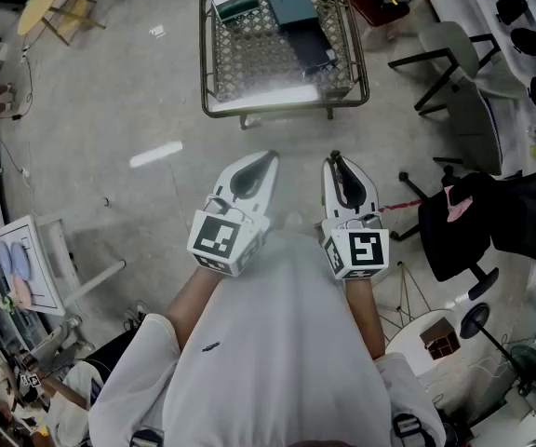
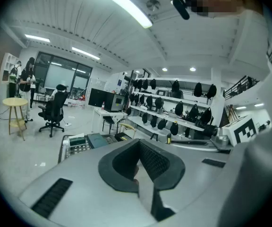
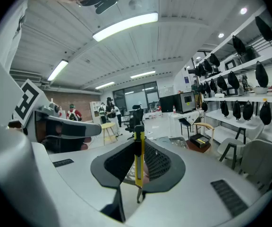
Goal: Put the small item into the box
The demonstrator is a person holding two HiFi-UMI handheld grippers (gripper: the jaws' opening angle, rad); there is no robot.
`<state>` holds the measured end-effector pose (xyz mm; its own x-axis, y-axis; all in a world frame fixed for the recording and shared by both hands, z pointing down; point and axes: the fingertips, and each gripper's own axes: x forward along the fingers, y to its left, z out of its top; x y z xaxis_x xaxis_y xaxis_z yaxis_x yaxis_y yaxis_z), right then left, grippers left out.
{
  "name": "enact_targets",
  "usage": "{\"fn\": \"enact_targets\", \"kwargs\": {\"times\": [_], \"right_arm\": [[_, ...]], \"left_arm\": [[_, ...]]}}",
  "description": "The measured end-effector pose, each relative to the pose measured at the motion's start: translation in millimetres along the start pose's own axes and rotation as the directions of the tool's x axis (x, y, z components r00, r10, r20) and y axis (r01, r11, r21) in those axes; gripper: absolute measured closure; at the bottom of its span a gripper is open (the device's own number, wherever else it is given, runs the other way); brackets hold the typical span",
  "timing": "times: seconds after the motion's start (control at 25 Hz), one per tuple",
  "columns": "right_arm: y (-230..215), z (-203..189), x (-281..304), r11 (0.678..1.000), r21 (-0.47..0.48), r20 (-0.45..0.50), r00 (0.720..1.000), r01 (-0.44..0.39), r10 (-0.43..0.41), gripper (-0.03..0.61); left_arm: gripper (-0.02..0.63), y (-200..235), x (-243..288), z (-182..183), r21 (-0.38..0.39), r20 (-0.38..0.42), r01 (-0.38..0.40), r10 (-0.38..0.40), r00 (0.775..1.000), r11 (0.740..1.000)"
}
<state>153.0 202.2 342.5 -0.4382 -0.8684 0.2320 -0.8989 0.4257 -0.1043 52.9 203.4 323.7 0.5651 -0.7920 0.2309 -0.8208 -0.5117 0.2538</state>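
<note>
Grey workshop floor lies between the person and a wire-mesh table (image 1: 214, 101) that carries a teal box (image 1: 287, 3). The right gripper (image 3: 136, 174) has its jaws pinched on the small item (image 3: 138, 148), a slim yellow stick, possibly a utility knife, held upright. It looks light, rigid and smooth, so this mid-body grip suits it. The left gripper (image 2: 138, 167) has its jaws together, with nothing between them.

The left gripper (image 1: 268, 158) and the right gripper (image 1: 335, 160) were held side by side short of the table (image 1: 287, 108), pointing toward it. The left jaws were pressed together; the right jaws pinched a thin yellow tool (image 3: 138, 161).
</note>
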Motion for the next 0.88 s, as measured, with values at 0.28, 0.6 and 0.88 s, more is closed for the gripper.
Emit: {"fn": "enact_targets", "kwargs": {"times": [0.28, 0.6, 0.88], "right_arm": [[26, -15, -22, 0.996, 0.073, 0.008, 0.998, 0.057, -0.058, 0.523], [56, -18, -20, 0.999, -0.008, 0.000, 0.999, 0.038, -0.038, 0.523], [71, -22, -24, 0.997, 0.043, 0.015, 0.998, 0.068, -0.069, 0.523]], "left_arm": [[0.612, 22, -38, -19, 0.004, -0.006, -0.034, 0.034, 0.999, 0.999], [0.612, 32, -65, -19, 0.020, 0.004, -0.023, 0.023, 1.000, 1.000], [0.612, 43, -82, -19, 0.020, 0.004, 0.018, -0.018, 1.000, 1.000]]}}
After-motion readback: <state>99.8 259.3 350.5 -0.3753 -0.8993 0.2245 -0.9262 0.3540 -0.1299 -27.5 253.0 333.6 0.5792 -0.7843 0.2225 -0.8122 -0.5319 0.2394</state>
